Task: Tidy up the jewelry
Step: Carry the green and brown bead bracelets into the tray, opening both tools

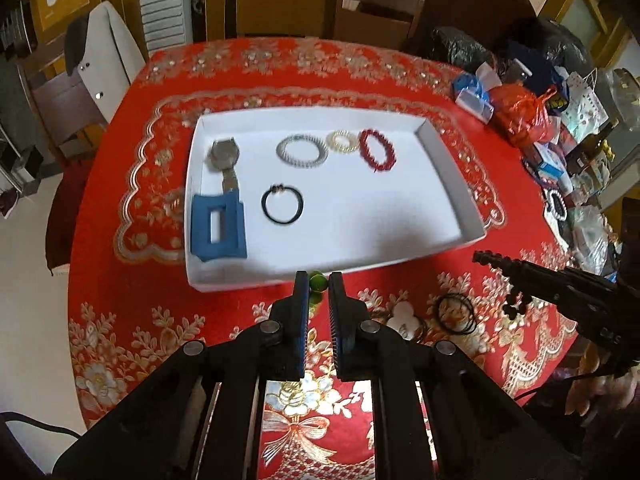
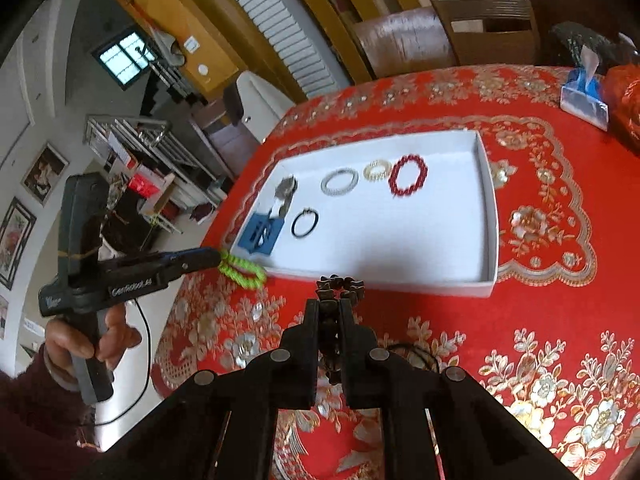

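Six pieces are sitting in the white tray [image 1: 448, 184]; left gripper [image 1: 319, 280] is gripping a green bracelet [image 2: 242, 270], right gripper [image 2: 333, 308] a dark beaded bracelet [image 2: 340, 285], black hair ties [image 1: 454, 314] are still waiting on the cloth.

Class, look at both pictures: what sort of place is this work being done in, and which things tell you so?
Most likely a dining room in a home. The work is on a round table with a red flowered tablecloth, wooden dining chairs stand behind it, and framed pictures hang on the wall.
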`<state>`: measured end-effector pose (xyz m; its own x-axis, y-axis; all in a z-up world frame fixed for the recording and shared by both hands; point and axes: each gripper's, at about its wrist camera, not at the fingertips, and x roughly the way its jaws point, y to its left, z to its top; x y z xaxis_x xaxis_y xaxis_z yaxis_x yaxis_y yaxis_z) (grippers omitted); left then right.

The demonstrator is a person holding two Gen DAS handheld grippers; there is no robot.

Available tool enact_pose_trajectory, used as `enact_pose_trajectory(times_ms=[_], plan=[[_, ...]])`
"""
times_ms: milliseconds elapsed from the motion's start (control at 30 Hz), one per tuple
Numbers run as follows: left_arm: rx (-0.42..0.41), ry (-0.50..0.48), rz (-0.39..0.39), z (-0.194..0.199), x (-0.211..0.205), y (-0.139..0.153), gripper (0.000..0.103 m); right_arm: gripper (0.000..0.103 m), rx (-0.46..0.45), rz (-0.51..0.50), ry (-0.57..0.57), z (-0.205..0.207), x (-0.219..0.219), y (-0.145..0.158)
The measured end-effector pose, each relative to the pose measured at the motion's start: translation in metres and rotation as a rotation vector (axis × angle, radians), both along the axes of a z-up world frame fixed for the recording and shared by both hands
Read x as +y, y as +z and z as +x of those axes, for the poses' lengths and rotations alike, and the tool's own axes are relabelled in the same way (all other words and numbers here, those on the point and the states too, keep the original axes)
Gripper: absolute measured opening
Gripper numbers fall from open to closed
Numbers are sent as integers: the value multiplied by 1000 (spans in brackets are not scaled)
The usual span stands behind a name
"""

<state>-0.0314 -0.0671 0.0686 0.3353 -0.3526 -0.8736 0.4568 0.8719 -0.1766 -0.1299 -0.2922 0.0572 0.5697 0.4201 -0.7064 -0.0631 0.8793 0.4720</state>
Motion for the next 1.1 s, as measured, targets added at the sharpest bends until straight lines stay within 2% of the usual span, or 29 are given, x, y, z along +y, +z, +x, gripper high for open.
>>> enact_pose_trajectory(times_ms=[167,600,900,1100], plan=[[-24,-10,11,5,-15,8,8,8,7,-26,-33,16,-7,0],[-21,-38,59,40,-75,-8,8,8,56,-54,-96,79,-40,-19],[39,-43,14,80,-125,-24,8,8,118,-77,-156,144,-77,-48],[123,62,43,107,-115,-60,8,8,141,-143,-154,195,-84,-72]])
